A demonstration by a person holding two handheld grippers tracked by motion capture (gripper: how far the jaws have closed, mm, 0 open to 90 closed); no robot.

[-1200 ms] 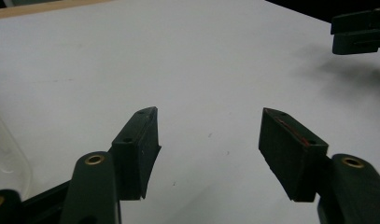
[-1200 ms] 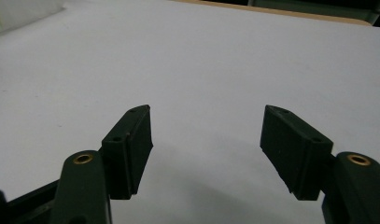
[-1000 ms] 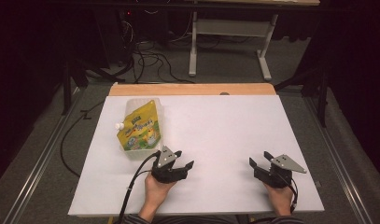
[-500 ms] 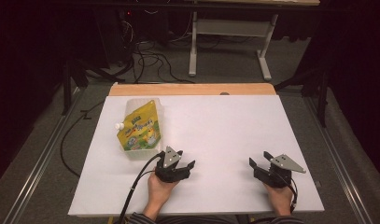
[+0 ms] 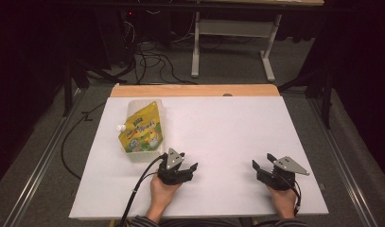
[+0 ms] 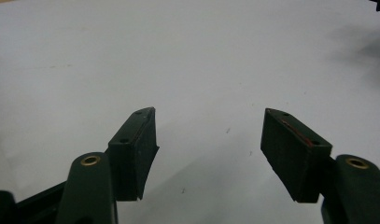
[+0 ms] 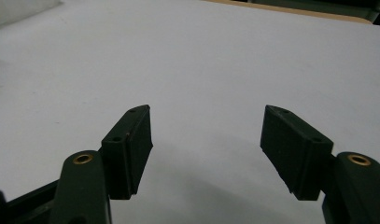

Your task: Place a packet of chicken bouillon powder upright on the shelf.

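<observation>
A yellow-green refill pouch [image 5: 140, 130] with a white spout lies flat on the white table [image 5: 228, 127] at the left. My left gripper [image 5: 188, 166] rests near the table's front edge, just right of and below the pouch, apart from it; its jaws stand open over bare table [image 6: 208, 135]. My right gripper [image 5: 262, 166] sits at the front right, held by a hand, jaws open with nothing between them [image 7: 206, 135]. A pale corner of the pouch [image 7: 19, 9] shows far off in the right gripper view.
A wooden strip [image 5: 195, 91] runs along the table's far edge. Beyond it stand a white desk frame [image 5: 232, 33] and loose cables [image 5: 147, 56] on the grey floor. A metal rail [image 5: 39, 161] flanks the table on the left.
My left gripper has shifted slightly right and turned a little. The right gripper and the pouch have stayed put.
</observation>
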